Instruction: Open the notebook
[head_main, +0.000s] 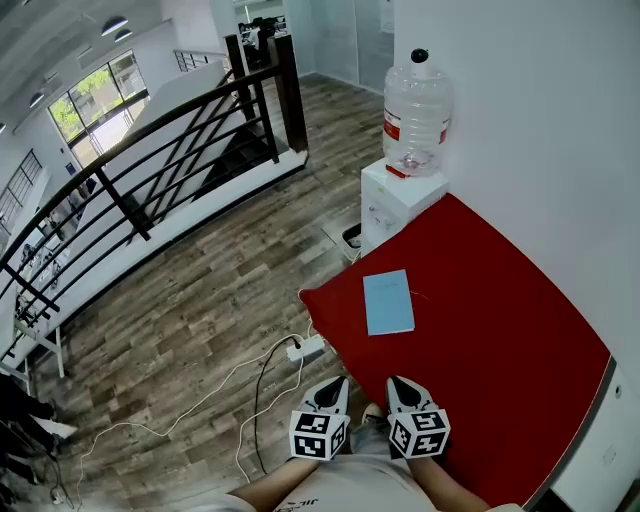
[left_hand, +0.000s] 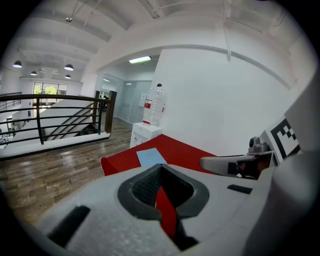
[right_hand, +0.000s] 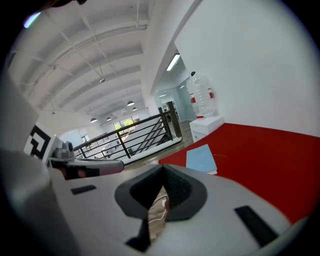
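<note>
A closed light-blue notebook (head_main: 388, 302) lies flat on the red table (head_main: 490, 330), near its left corner. Both grippers hover side by side at the table's near edge, short of the notebook and not touching it. The left gripper (head_main: 335, 384) has its jaws together with nothing between them, and the right gripper (head_main: 399, 383) is likewise shut and empty. In the left gripper view the notebook (left_hand: 151, 156) lies ahead beyond the shut jaws (left_hand: 160, 170). The right gripper view shows the notebook (right_hand: 202, 158) ahead and slightly right of its tips (right_hand: 162, 170).
A white water dispenser (head_main: 400, 195) carrying a large clear bottle (head_main: 417, 120) stands at the table's far end. A white wall runs along the table's right side. A power strip (head_main: 306, 348) with cables lies on the wooden floor by the left corner. A black railing (head_main: 150, 170) borders the stairwell.
</note>
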